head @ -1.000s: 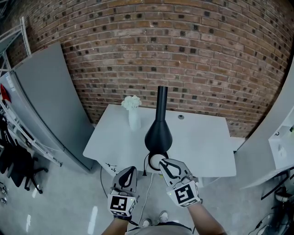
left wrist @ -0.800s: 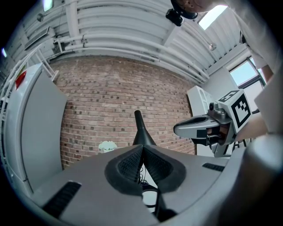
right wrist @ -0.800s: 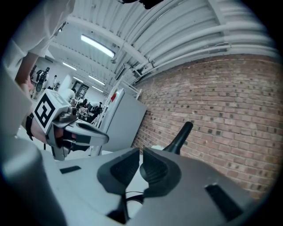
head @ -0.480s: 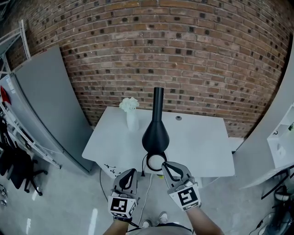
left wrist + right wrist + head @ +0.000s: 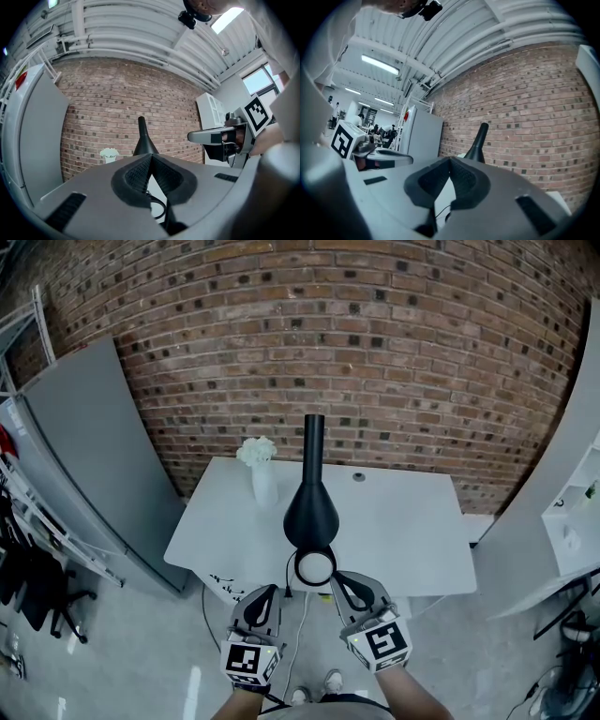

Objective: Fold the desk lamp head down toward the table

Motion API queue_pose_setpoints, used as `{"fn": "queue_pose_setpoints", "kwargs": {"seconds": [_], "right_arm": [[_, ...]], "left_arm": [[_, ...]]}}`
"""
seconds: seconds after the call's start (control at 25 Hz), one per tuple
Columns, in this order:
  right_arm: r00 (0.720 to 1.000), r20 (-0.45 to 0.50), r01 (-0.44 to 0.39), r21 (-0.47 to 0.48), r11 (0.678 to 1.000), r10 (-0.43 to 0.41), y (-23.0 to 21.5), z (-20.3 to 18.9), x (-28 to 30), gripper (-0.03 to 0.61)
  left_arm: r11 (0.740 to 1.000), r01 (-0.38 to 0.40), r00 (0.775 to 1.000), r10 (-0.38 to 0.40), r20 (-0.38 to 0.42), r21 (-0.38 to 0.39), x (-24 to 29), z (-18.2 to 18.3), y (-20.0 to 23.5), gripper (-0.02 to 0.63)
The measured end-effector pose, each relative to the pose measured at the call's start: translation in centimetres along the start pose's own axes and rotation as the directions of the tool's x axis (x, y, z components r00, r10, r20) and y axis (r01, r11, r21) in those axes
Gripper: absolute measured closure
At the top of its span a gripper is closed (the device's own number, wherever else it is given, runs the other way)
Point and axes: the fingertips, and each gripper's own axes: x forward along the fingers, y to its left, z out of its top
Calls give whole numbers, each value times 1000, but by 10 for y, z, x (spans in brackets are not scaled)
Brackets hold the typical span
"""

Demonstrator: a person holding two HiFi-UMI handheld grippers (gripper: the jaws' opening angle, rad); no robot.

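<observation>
The right tool (image 5: 337, 577) is just closing empty, the left tool (image 5: 270, 590) hanging pinched; the black cone-shaped desk lamp (image 5: 311, 512) is standing ungripped at the surface's (image 5: 412, 531) near edge.

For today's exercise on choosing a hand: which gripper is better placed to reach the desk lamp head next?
Probably the right gripper: in the head view its shut fingers lie just beside the lamp head, while the left gripper sits farther off. Both are empty.
</observation>
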Motion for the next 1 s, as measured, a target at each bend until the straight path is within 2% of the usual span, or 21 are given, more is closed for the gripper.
{"fn": "queue_pose_setpoints", "kwargs": {"seconds": [0.32,1.0], "right_arm": [[1000,-15,-23,-2,1000,23,8,-2,-3,561],[1000,0,-16,-5,1000,16,10,6,-9,561]], "left_arm": [[1000,-2,1000,2,-9,-2,-5,-4,0,606],[1000,-5,1000,5,-2,6,-6,-2,-1,606]]}}
